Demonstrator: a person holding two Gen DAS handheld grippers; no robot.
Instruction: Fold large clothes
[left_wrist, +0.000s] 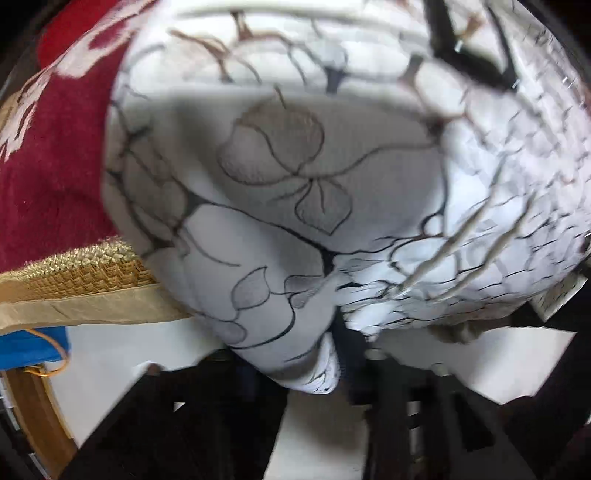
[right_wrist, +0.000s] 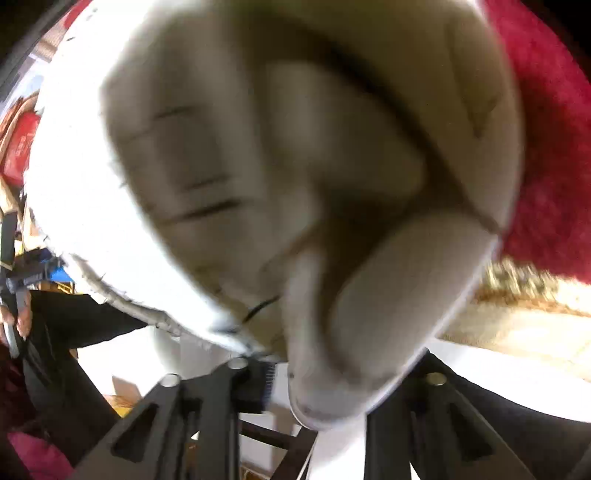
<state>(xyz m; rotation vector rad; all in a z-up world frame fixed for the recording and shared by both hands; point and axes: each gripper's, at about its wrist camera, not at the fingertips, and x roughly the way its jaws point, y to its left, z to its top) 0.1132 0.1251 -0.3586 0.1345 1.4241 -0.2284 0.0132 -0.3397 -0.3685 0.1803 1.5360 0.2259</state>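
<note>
Both grippers grasp the white printed garment: left gripper pinches a bunched corner, right gripper clamps a thick folded edge. Cloth hangs just ahead of each camera, filling the view, so I judge it's lifted off the red blanket beyond to carry a fold over. The gold trim sits left of the left gripper.

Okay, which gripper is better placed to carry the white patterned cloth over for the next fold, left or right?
Probably left. The left gripper pinches a fold of the white line-patterned garment, with the spread cloth ahead. The right gripper view is blurred, cloth bunched close.
</note>
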